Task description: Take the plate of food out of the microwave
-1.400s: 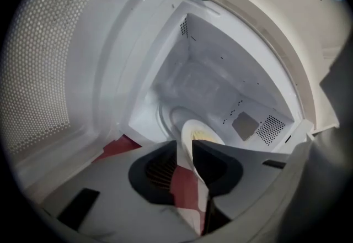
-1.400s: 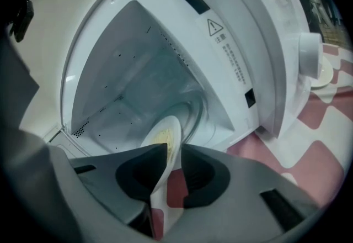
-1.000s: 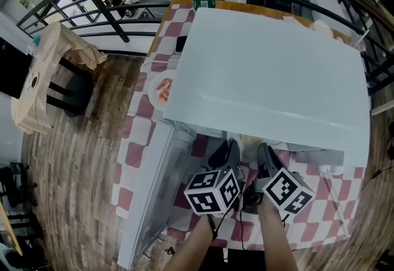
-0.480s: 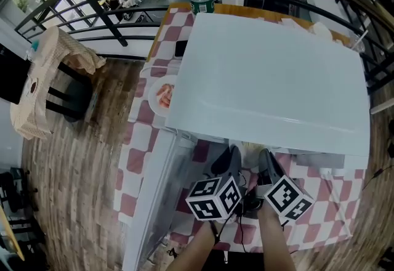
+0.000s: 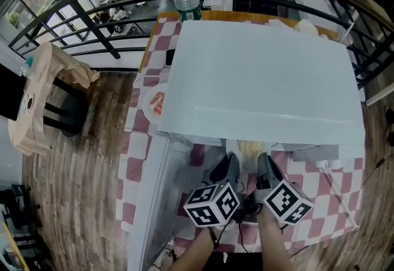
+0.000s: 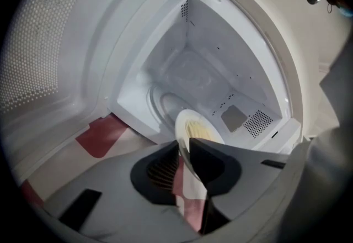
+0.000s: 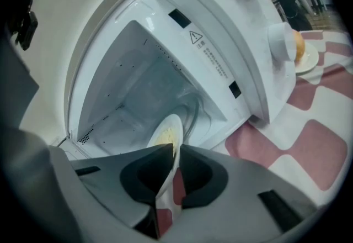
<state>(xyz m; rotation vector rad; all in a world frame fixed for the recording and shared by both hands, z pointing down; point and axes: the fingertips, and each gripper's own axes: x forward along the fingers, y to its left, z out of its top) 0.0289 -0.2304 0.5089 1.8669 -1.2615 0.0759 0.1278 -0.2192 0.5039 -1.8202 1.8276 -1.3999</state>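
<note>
**Plate of food at the mouth of the open microwave**

The microwave (image 5: 265, 79) is a white box standing on a red-and-white checked tablecloth (image 5: 320, 196), with its door (image 5: 157, 196) swung wide to the left. Its cavity (image 6: 204, 65) is white and lit, with a clear glass turntable (image 6: 165, 105) on the floor. The plate of food (image 6: 199, 128) is round and white and carries a pale yellow serving. It sits at the front opening, and its near edge projects past the microwave's front.
</note>
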